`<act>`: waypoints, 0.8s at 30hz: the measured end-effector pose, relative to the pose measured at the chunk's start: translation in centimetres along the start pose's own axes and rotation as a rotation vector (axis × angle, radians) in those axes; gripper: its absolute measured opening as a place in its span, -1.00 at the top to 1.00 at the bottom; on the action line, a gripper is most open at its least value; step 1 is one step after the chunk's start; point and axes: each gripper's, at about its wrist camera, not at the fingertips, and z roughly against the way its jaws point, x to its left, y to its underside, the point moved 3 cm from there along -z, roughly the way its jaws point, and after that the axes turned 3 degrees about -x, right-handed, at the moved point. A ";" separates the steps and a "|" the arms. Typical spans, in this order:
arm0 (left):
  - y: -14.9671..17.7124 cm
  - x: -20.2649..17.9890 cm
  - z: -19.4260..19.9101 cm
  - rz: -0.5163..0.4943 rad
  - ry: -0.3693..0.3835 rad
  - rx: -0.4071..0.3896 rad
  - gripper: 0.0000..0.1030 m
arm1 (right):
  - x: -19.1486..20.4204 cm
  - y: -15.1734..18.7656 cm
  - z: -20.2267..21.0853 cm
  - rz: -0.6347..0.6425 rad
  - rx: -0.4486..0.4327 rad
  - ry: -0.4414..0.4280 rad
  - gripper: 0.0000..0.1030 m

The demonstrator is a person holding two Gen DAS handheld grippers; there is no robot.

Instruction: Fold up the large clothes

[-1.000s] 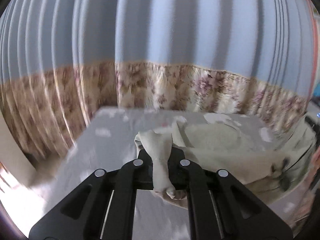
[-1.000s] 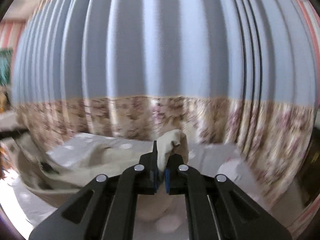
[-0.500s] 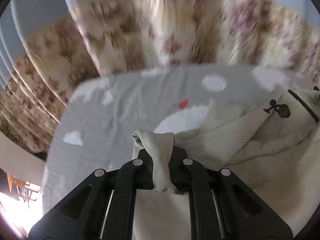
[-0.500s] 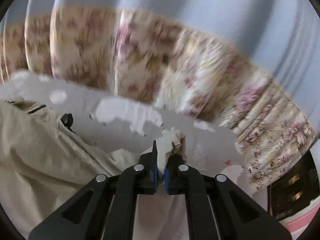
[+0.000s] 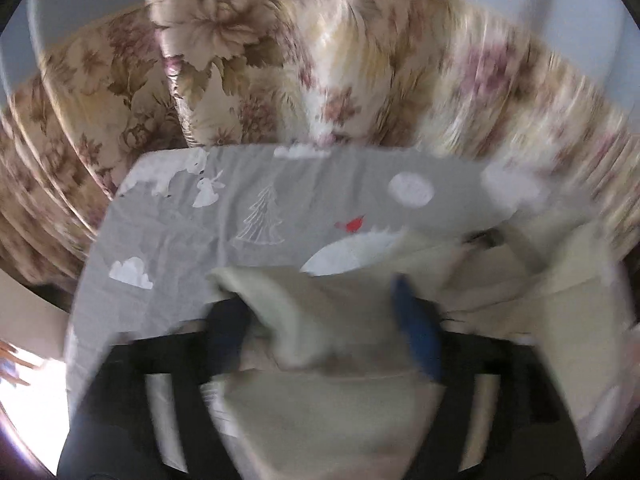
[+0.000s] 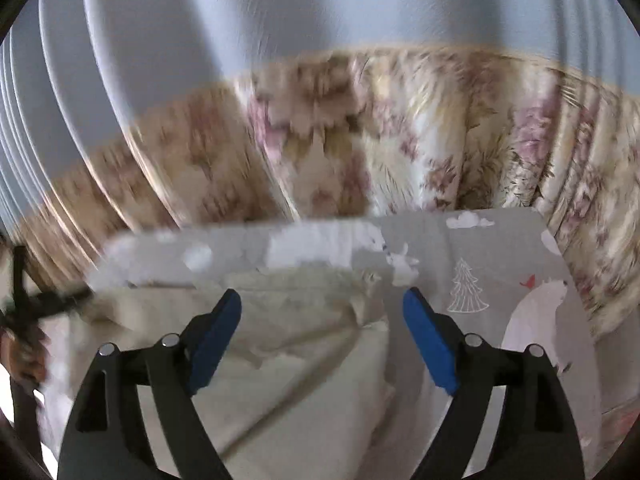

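Observation:
A large cream garment (image 6: 304,364) lies on the grey printed tablecloth (image 6: 472,248). In the right wrist view my right gripper (image 6: 322,308) is open, its blue pads (image 6: 430,344) spread wide over the garment's edge, holding nothing. In the left wrist view the picture is blurred; my left gripper (image 5: 320,312) has its fingers spread apart, and a fold of the cream garment (image 5: 304,312) lies loose between them, over the tablecloth (image 5: 192,240). A dark drawstring toggle (image 5: 484,238) on the garment shows at the right.
A floral curtain (image 6: 400,140) with a pale blue upper part hangs close behind the table's far edge. The tablecloth has white clouds, animals, a tree and a red bird (image 5: 354,224). A hand (image 6: 20,344) shows at the left edge of the right wrist view.
Both grippers were shut on bunches of the garment and have opened, letting it go. They have come down toward the table, and the cloth now lies on it.

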 end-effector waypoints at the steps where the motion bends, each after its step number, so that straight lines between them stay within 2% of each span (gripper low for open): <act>1: -0.3 0.3 0.8 0.026 0.027 -0.017 -0.80 | 0.1 0.2 0.3 0.003 -0.004 0.002 -0.62; 3: -0.8 0.6 2.2 0.044 0.035 -0.054 -0.93 | 0.5 1.0 0.2 0.052 0.006 0.036 -0.62; 5: -1.4 1.0 3.5 0.053 0.034 -0.096 -0.94 | 0.9 2.3 -0.3 0.102 0.026 0.086 -0.62; 7: -1.9 2.0 4.3 0.101 0.065 -0.112 -0.94 | 1.0 3.3 -0.6 0.114 0.045 0.096 -0.62; 9: -1.7 2.3 4.6 0.124 0.051 -0.118 -0.94 | 0.9 4.0 -1.2 0.114 0.055 0.086 -0.62; 15: 4.1 -2.8 0.2 -0.081 -0.041 0.037 -0.94 | 2.0 7.1 -4.7 0.118 0.139 0.051 -0.62; 18: 6.8 -5.6 -3.3 -0.184 -0.124 0.078 -0.94 | 3.1 9.0 -7.3 0.178 0.202 0.086 -0.57; 19: 7.4 -6.2 -4.3 -0.194 -0.137 0.084 -0.94 | 3.3 9.5 -7.8 0.185 0.209 0.077 -0.20; 20: 7.5 -6.6 -4.7 -0.195 -0.142 0.079 -0.94 | 3.4 9.9 -8.1 0.188 0.214 0.074 -0.05; 21: 7.4 -6.6 -4.8 -0.191 -0.148 0.071 -0.94 | 3.6 9.9 -8.0 0.218 0.194 0.094 0.27; 22: 7.1 -6.7 -4.9 -0.186 -0.155 0.064 -0.94 | 4.1 9.8 -7.5 0.281 0.164 0.137 0.61; 24: 6.3 -7.1 -4.9 -0.184 -0.154 0.059 -0.94 | 5.2 9.7 -6.8 0.442 0.095 0.277 0.99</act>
